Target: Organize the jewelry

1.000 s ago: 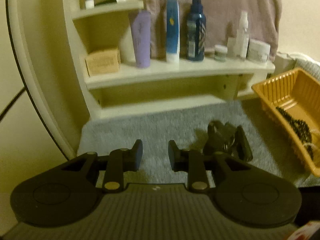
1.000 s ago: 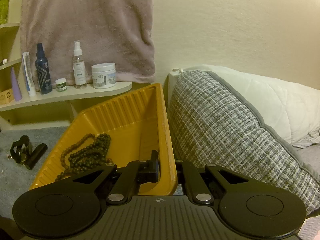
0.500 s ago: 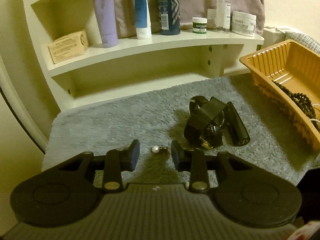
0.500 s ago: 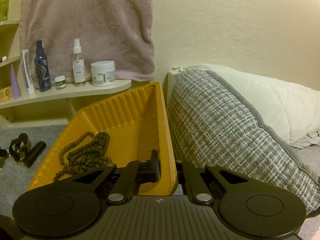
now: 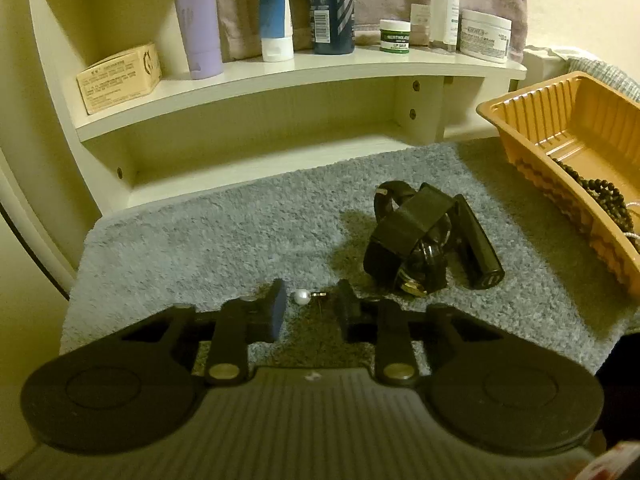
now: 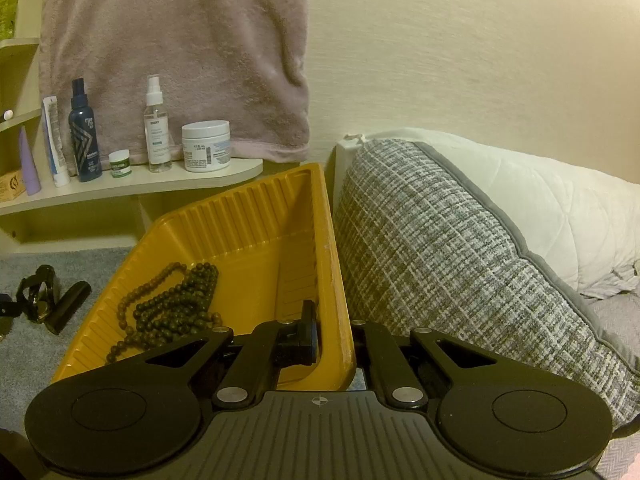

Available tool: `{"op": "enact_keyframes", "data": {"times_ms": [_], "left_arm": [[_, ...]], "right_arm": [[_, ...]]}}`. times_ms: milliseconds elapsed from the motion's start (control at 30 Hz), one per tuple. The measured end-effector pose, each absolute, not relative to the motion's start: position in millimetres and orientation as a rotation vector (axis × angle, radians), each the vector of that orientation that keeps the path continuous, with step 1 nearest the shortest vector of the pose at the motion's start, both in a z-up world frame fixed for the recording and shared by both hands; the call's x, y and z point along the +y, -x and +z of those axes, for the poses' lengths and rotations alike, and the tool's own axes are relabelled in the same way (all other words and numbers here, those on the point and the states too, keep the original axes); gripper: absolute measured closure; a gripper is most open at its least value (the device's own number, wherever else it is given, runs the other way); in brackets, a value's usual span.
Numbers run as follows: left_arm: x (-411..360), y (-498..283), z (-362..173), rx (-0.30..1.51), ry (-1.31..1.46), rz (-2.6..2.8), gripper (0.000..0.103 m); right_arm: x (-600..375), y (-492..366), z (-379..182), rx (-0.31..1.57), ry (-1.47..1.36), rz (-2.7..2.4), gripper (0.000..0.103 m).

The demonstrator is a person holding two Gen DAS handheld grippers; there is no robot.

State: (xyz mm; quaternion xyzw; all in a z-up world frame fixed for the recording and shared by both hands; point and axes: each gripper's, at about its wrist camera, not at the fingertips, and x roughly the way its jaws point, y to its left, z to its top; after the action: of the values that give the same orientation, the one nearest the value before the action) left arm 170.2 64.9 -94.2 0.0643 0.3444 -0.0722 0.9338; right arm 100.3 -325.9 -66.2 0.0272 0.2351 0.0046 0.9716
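Observation:
A pearl earring (image 5: 301, 297) with a small gold post lies on the grey mat (image 5: 224, 236). My left gripper (image 5: 311, 305) is open, its fingers either side of the earring, just above the mat. A black watch (image 5: 412, 240) and a black tube (image 5: 478, 248) lie to its right. My right gripper (image 6: 334, 330) is shut on the right wall of the orange tray (image 6: 256, 224), one finger inside and one outside. A dark bead necklace (image 6: 172, 304) lies in the tray, which also shows in the left wrist view (image 5: 532, 132).
A cream shelf (image 5: 280, 76) behind the mat holds bottles, tubes, jars and a small box (image 5: 118, 78). A pink towel (image 6: 180, 48) hangs above it. A grey woven pillow (image 6: 460, 248) and a white pillow (image 6: 560, 208) lie right of the tray.
My left gripper has tilted down and moved forward over the mat, so the pearl earring now lies between its open fingers. The right gripper holds the tray as before.

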Motion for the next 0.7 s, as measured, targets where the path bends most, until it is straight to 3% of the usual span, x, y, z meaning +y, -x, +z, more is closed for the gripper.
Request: {"op": "enact_keyframes", "data": {"times_ms": [700], "left_arm": [[46,-150,-50,0.622,-0.137,-0.228,0.087]], "right_arm": [[-326,-100,-66,0.474,-0.057,0.011,0.099]]}}
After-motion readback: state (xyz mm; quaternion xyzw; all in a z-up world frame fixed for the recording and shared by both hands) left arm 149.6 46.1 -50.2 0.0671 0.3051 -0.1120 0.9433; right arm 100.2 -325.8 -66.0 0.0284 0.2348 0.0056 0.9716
